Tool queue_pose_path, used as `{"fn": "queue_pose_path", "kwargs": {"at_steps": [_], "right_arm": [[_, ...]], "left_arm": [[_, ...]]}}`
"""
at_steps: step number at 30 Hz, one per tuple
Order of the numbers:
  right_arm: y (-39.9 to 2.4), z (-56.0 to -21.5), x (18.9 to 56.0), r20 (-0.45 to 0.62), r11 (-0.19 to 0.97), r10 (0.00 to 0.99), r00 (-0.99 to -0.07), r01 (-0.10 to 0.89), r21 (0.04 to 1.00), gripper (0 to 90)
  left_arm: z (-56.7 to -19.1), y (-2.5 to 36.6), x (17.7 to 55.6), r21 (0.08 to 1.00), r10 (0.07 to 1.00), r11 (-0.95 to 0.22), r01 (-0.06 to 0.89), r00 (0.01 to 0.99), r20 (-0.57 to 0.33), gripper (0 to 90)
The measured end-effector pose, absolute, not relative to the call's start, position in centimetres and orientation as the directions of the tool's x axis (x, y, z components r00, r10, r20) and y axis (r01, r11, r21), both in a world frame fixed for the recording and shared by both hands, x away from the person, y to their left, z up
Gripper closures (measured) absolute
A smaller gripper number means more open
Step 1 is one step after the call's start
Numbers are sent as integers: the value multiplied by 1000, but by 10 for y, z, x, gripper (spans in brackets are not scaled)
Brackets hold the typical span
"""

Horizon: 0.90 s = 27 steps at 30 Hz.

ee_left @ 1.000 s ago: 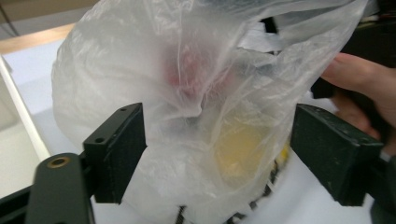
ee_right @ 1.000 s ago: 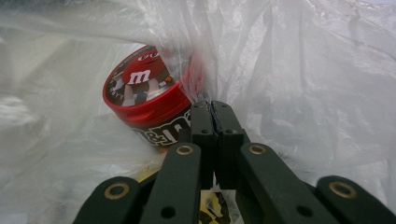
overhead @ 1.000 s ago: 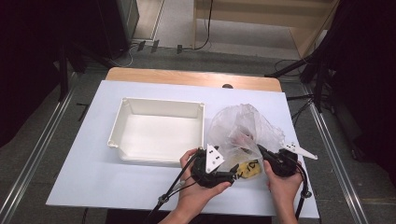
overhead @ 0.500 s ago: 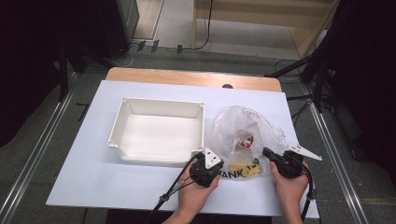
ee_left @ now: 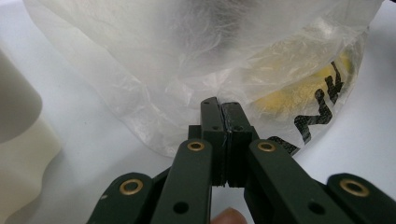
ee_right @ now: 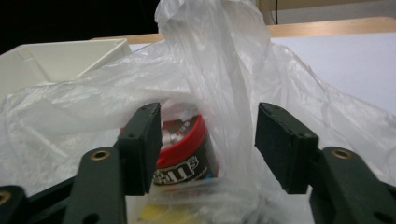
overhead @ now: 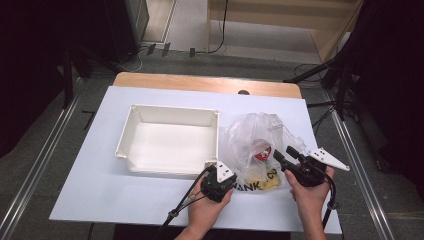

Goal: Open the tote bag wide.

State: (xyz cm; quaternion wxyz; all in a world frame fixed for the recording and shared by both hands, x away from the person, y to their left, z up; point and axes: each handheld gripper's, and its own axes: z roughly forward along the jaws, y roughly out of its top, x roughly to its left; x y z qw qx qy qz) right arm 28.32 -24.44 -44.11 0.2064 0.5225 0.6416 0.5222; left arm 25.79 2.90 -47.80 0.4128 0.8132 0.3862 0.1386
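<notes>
Clear whitish bag [overhead: 260,137] with black lettering [ee_left: 327,109], holding a yellow item [ee_left: 299,91] and a red-lidded brown tub [ee_right: 187,154]; white bin [overhead: 167,145]; white table [overhead: 95,185] with a wood-toned far edge; black grippers [overhead: 216,186].

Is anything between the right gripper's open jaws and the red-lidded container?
Yes. The clear plastic bag wraps the red-lidded container; a fold of film hangs between the right gripper and it, in the jaw gap.
</notes>
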Motion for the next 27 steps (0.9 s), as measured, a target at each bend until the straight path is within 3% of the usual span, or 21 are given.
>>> {"fn": "queue_pose_path", "kwargs": {"at_steps": [4, 5, 6, 7, 8, 9, 13, 18, 19, 23, 24, 26, 27], "right_arm": [[-240, -439, 291, 283, -99, 891, -354, 457, 884, 424], [-238, -439, 297, 295, -109, 888, -354, 461, 880, 514], [-238, -439, 297, 295, -109, 888, -354, 461, 880, 514], [-236, -439, 301, 287, -107, 899, -330, 470, 876, 669], [-236, -439, 301, 287, -107, 899, -330, 470, 876, 669], [-239, -442, 305, 290, -113, 907, -306, 485, 867, 785], [-248, -453, 314, 276, -100, 927, -254, 543, 834, 887], [-261, -471, 320, 277, -123, 949, -148, 636, 762, 900], [-268, -483, 320, 269, -140, 959, -90, 673, 726, 900], [-272, -490, 315, 258, -149, 964, -63, 675, 723, 900], [-273, -490, 315, 257, -147, 964, -65, 675, 723, 884], [-274, -487, 312, 283, -166, 956, -80, 646, 745, 740], [-275, -483, 309, 295, -174, 950, -99, 617, 767, 718]], "left_arm": [[-478, 29, 258, 781, 743, -354, 514, 662, -99, 898], [-478, 30, 258, 783, 744, -350, 515, 660, -101, 898], [-478, 30, 258, 783, 744, -350, 515, 660, -101, 899], [-478, 31, 258, 786, 744, -345, 513, 660, -104, 899], [-478, 31, 258, 786, 744, -345, 513, 660, -104, 899], [-478, 31, 257, 788, 747, -340, 514, 657, -106, 900], [-478, 33, 258, 789, 747, -328, 519, 654, -120, 900], [-478, 34, 259, 789, 746, -316, 527, 652, -136, 900], [-478, 35, 260, 788, 746, -309, 532, 650, -147, 900], [-478, 36, 260, 787, 746, -307, 536, 649, -151, 900], [-478, 36, 260, 787, 745, -305, 536, 649, -153, 900], [-478, 36, 260, 789, 746, -303, 535, 648, -153, 900], [-478, 36, 260, 790, 746, -301, 534, 648, -154, 900]]}}
